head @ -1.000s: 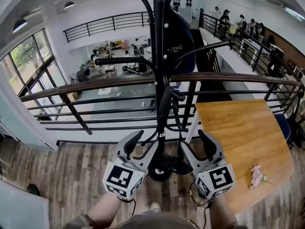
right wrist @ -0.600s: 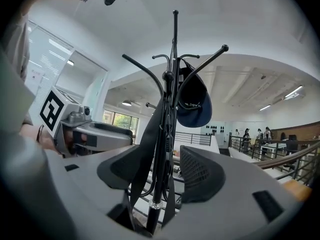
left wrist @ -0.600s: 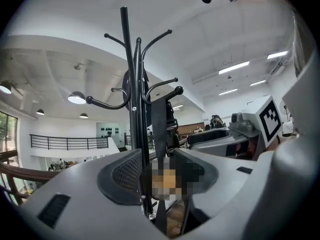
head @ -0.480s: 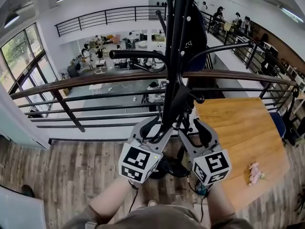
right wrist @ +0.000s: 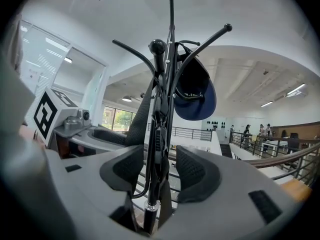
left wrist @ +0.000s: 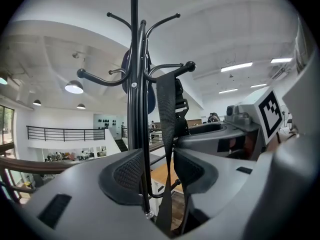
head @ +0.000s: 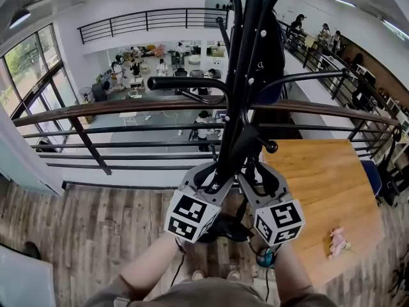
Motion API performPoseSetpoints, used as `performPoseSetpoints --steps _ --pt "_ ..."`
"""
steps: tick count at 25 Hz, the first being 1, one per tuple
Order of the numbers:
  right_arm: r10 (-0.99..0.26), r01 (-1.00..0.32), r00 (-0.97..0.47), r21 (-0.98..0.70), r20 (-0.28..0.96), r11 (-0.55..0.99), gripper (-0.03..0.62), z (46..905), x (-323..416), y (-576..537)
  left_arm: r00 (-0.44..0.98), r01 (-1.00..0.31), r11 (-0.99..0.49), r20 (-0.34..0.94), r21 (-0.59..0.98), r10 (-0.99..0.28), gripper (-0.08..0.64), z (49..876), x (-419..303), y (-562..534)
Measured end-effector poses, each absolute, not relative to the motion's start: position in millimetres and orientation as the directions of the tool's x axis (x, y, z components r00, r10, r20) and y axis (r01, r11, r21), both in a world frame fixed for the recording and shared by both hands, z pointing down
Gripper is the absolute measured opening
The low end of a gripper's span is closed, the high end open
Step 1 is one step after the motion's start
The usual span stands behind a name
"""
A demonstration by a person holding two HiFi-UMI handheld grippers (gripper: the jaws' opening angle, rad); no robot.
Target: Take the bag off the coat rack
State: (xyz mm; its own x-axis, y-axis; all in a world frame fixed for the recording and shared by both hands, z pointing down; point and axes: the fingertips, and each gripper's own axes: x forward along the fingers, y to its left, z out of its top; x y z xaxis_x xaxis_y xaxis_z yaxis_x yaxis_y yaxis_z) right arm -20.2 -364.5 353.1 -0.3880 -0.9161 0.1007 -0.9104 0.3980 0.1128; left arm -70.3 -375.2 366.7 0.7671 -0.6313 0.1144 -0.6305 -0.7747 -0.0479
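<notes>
A black coat rack (head: 246, 75) stands in front of me by the railing. A grey webbing bag strap (left wrist: 167, 114) hangs down along its pole (right wrist: 169, 79). The bag's body is hidden behind the grippers. A dark blue cap (right wrist: 196, 91) hangs on an upper hook. My left gripper (head: 209, 175) is open, and both pole and strap pass between its pads (left wrist: 127, 171). My right gripper (head: 259, 171) reaches in from the other side. Its jaws are closing around the pole and the strap (right wrist: 142, 114), and its pads are not pressing on them.
A wooden table (head: 319, 190) stands to the right with a small pink toy (head: 335, 240) near its edge. A dark railing with a wooden top rail (head: 128, 107) runs behind the rack, above an open lower floor. Several people stand far off at the upper right.
Both grippers have moved in from either side of the rack's foot until their jaws are around the pole and strap. The right jaws have narrowed.
</notes>
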Motion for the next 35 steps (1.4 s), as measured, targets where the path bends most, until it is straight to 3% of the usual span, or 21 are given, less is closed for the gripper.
performPoseSetpoints --steps 10,14,27,35 --pt "-0.873 -0.871 -0.476 0.085 0.100 0.485 0.094 360 -20 -375 0.754 -0.642 -0.766 0.149 -0.038 -0.640 0.095 376 -60 -379" --pt "-0.847 -0.843 -0.522 0.092 0.104 0.531 0.072 357 -25 -376 0.739 -0.657 -0.753 0.158 -0.044 -0.654 0.031 373 -57 -377" --pt "-0.781 -0.785 -0.618 -0.012 0.089 0.620 0.055 345 -25 -366 0.629 -0.764 -0.644 0.184 -0.028 -0.755 0.017 370 -83 -369" --pt "-0.747 -0.747 -0.664 -0.030 -0.010 0.664 0.055 297 -15 -348 0.596 -0.802 -0.597 0.084 0.020 -0.798 0.017 328 -107 -366"
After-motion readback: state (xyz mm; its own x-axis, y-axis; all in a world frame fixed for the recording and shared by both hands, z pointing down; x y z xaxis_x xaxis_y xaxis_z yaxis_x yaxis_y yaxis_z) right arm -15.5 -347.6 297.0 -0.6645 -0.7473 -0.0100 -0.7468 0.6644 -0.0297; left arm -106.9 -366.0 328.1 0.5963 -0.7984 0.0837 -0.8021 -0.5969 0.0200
